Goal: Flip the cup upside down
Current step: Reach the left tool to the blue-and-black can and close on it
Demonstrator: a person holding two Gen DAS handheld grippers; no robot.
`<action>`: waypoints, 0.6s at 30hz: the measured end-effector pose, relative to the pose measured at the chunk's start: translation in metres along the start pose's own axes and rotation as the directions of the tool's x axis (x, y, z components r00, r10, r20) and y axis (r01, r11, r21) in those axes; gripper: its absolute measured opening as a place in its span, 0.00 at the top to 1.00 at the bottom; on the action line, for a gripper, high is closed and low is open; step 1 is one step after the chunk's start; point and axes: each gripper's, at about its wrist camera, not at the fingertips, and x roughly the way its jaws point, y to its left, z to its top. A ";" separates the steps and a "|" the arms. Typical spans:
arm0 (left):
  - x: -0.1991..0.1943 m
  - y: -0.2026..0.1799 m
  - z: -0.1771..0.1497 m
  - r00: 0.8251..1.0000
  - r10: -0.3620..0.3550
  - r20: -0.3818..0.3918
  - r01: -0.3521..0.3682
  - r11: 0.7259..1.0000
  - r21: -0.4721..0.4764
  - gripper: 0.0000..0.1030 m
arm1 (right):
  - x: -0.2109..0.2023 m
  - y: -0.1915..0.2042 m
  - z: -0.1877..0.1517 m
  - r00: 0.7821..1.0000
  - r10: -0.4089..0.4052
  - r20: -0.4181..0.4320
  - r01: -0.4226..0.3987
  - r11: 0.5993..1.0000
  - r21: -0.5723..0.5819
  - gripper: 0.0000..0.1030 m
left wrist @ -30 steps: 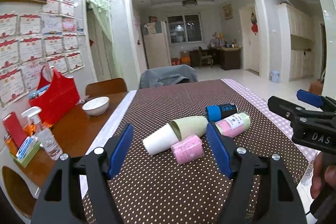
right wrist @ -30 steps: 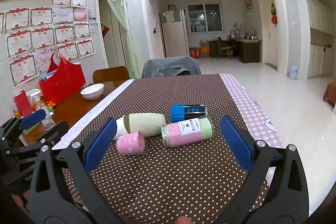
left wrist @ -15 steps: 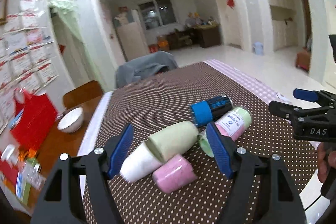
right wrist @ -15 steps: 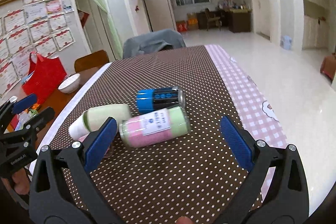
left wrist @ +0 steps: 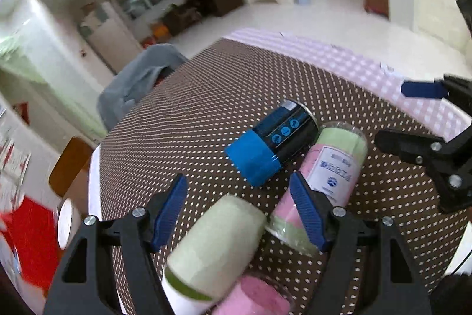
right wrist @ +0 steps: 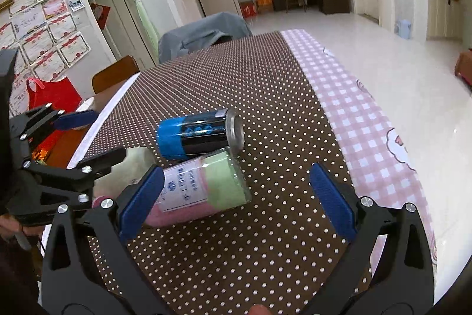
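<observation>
Two handheld tools reach over a bench covered by a brown cloth with white dots [right wrist: 265,84], with a pink checked cloth [right wrist: 368,120] along its right edge. Four containers lie on their sides in a cluster near the middle of the bench.

The left tool [left wrist: 237,204] has its blue-padded fingers spread wide, with a pale green cup [left wrist: 215,244] lying between them. The cup's closed end points away from the camera, and it is nested over a white cup [left wrist: 177,295] whose rim shows at the bottom of the left wrist view. Whether the pads touch the cup cannot be told. A pink cup [left wrist: 253,297] lies against the green cup on its near side.

Just right of these lies a clear canister with pink and green contents and a white label [right wrist: 203,188]. A black can with a blue cap [right wrist: 200,135] lies just beyond it, touching it.

The right tool [right wrist: 236,194] is also spread wide and holds nothing. Its left pad is in front of the canister's labelled end and its right pad is over bare cloth.
</observation>
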 end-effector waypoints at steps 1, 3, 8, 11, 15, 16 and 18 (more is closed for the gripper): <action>0.009 0.000 0.005 1.000 -0.022 -0.018 0.023 0.999 0.026 0.31 | 0.005 -0.001 0.002 1.000 -0.001 -0.011 0.001 1.000 0.003 0.06; 0.020 0.000 0.012 0.997 -0.060 -0.044 0.063 0.996 0.059 0.31 | 0.012 -0.005 0.005 1.000 0.001 -0.030 -0.001 1.000 0.009 0.06; 0.048 -0.004 0.028 0.985 -0.121 -0.122 0.142 0.974 0.179 0.31 | 0.026 -0.018 0.011 0.998 0.000 -0.055 0.002 0.999 0.035 0.06; 0.064 -0.008 0.036 0.976 -0.139 -0.169 0.181 0.947 0.267 0.31 | 0.032 -0.025 0.013 0.998 0.005 -0.068 -0.002 0.999 0.054 0.06; 0.084 -0.016 0.044 0.966 -0.132 -0.223 0.207 0.909 0.360 0.31 | 0.036 -0.036 0.014 0.997 0.012 -0.075 -0.005 0.996 0.089 0.06; 0.088 -0.019 0.045 0.962 -0.138 -0.236 0.222 0.899 0.378 0.31 | 0.037 -0.039 0.014 0.997 0.012 -0.076 -0.005 0.995 0.099 0.06; 0.094 -0.025 0.049 0.956 -0.150 -0.254 0.246 0.880 0.406 0.31 | 0.039 -0.044 0.014 0.997 0.013 -0.079 -0.005 0.994 0.112 0.06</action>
